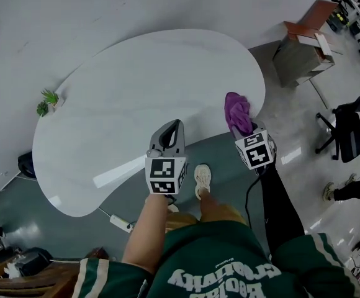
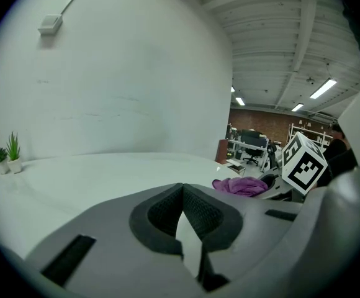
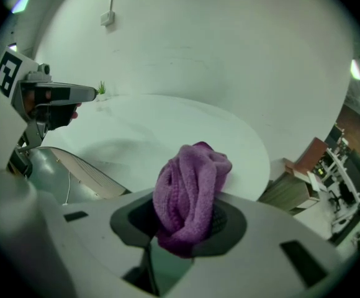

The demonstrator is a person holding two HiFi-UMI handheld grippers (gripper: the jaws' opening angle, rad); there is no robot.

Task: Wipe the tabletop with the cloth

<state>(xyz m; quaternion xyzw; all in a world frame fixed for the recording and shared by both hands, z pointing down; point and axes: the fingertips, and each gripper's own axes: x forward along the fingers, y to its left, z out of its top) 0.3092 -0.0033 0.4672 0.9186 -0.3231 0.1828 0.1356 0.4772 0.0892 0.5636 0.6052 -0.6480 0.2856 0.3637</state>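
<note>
The white oval tabletop (image 1: 136, 85) spreads in front of me. A bunched purple cloth (image 1: 236, 109) hangs over the table's near right edge, and my right gripper (image 1: 242, 126) is shut on it. In the right gripper view the cloth (image 3: 191, 188) bulges up out of the closed jaws of the right gripper (image 3: 189, 227), with the table (image 3: 167, 123) beyond. My left gripper (image 1: 178, 126) hovers at the near edge, left of the cloth, shut and holding nothing. From the left gripper (image 2: 183, 192) I see the table (image 2: 93, 179) and the cloth (image 2: 245, 185) off to the right.
A small potted plant (image 1: 48, 100) stands at the table's far left edge. On the floor lie a power strip (image 1: 121, 222) and cable. A wooden cabinet (image 1: 304, 48) and an office chair (image 1: 347, 132) stand to the right. My foot (image 1: 202, 180) is below the table's edge.
</note>
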